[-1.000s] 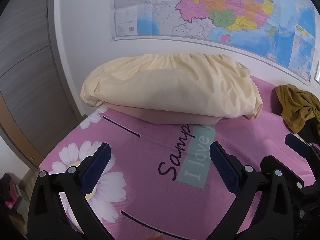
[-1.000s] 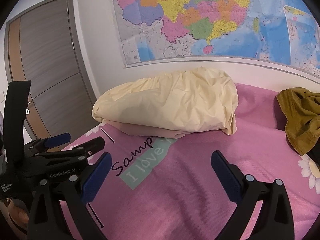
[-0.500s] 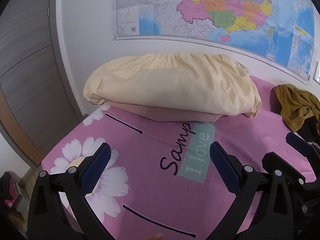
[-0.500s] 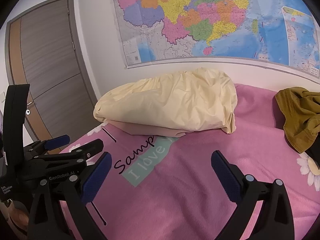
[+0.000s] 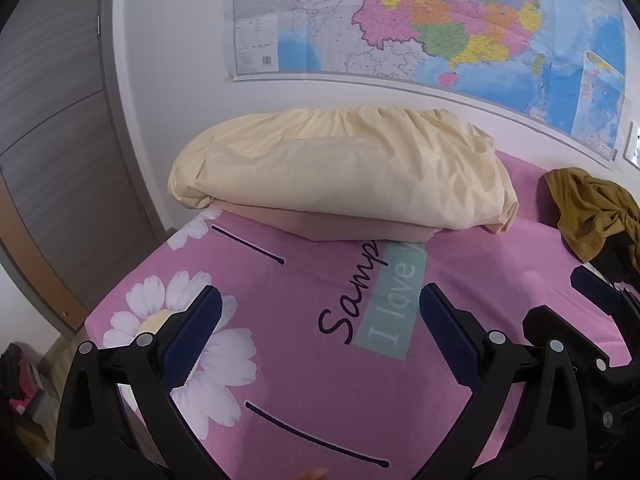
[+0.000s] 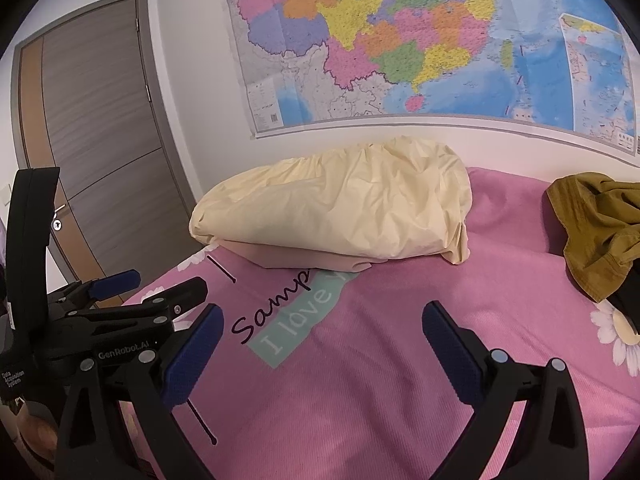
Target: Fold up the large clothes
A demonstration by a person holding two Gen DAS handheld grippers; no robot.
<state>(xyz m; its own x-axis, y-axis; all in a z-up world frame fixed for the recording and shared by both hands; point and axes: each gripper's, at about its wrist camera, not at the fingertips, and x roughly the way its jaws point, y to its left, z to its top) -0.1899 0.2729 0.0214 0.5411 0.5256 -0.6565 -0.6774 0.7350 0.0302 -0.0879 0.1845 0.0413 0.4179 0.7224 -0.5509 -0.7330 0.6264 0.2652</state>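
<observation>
A crumpled olive-brown garment (image 5: 592,210) (image 6: 596,224) lies in a heap at the far right of the pink bed, with something black under its near edge. My left gripper (image 5: 320,336) hovers open over the pink sheet, well left of the garment, nothing between its blue pads. My right gripper (image 6: 322,344) is open too, above the printed sheet, the garment up and to its right. In the right wrist view the left gripper (image 6: 120,300) shows at the left edge. In the left wrist view the right gripper's fingers (image 5: 596,292) appear at the right edge.
A cream pillow (image 5: 344,176) (image 6: 336,212) on a folded beige cloth (image 5: 344,226) sits at the head of the bed (image 5: 312,380), against a white wall with a large map (image 6: 420,40). A grey door (image 6: 96,152) stands left. The bed's left edge drops off near clutter on the floor (image 5: 20,384).
Both grippers have drawn back and risen slightly, so the pillow and sheet print sit a bit farther off. Both stay open and empty.
</observation>
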